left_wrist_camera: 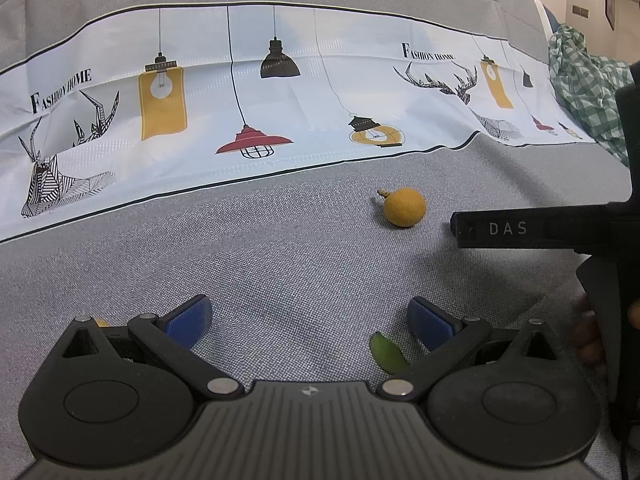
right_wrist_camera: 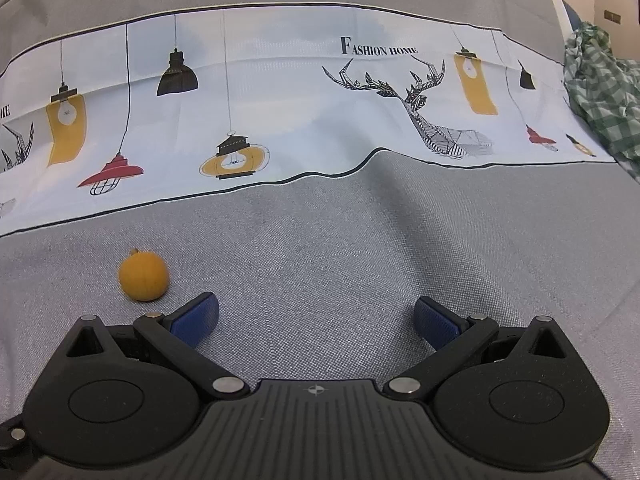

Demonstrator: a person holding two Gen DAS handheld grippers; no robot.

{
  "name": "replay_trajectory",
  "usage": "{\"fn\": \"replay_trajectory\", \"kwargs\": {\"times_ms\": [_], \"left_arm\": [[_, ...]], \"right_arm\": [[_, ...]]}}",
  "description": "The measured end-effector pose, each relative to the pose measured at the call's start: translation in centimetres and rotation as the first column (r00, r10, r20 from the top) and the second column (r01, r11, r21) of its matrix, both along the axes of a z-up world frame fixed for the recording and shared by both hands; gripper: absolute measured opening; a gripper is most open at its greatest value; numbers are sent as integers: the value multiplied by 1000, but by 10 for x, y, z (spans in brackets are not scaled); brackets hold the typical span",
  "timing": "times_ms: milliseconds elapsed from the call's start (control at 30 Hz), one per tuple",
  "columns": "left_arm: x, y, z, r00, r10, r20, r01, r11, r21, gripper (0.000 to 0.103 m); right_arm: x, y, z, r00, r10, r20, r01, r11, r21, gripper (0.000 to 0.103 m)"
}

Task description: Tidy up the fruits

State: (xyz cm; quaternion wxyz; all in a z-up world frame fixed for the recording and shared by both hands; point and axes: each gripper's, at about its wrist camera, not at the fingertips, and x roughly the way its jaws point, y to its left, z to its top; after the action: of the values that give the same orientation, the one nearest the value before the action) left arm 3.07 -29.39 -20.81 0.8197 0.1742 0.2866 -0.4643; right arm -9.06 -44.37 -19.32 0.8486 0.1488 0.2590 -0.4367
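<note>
A small round orange fruit (left_wrist_camera: 404, 207) with a short stem lies on the grey fabric surface, ahead and to the right of my left gripper (left_wrist_camera: 310, 322). It also shows in the right wrist view (right_wrist_camera: 143, 277), just ahead and left of my right gripper (right_wrist_camera: 318, 322). Both grippers are open and empty, blue pads apart, low over the fabric. A green leaf (left_wrist_camera: 387, 351) lies by the left gripper's right finger. A bit of another orange fruit (left_wrist_camera: 100, 323) peeks out behind its left finger. The right gripper's black body (left_wrist_camera: 532, 229) reaches in from the right.
A white printed cloth (left_wrist_camera: 240, 112) with lamps and deer lies across the far side, also in the right wrist view (right_wrist_camera: 300, 112). A green checked cloth (left_wrist_camera: 584, 88) is bunched at the far right. Grey fabric (right_wrist_camera: 360, 248) covers the near area.
</note>
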Motion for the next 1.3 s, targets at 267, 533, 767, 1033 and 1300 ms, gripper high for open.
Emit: {"fn": "replay_trajectory", "kwargs": {"times_ms": [267,533,767,1033,1300], "left_arm": [[1,17,55,998,-5,-61,10,996,85,103],[49,68,89,986,57,-154,-47,997,69,103],[87,47,57,975,-1,-223,36,987,155,95],[108,46,42,953,103,-285,-47,979,197,27],[91,82,105,956,98,-275,-85,995,60,27]], "right_arm": [[-24,5,25,995,96,-10,-96,995,38,102],[-23,40,41,969,247,14,-248,968,28,102],[47,33,26,952,294,-83,-293,956,24,102],[61,25,14,953,300,-38,-299,954,29,32],[47,45,55,955,297,20,-296,955,-34,31]]}}
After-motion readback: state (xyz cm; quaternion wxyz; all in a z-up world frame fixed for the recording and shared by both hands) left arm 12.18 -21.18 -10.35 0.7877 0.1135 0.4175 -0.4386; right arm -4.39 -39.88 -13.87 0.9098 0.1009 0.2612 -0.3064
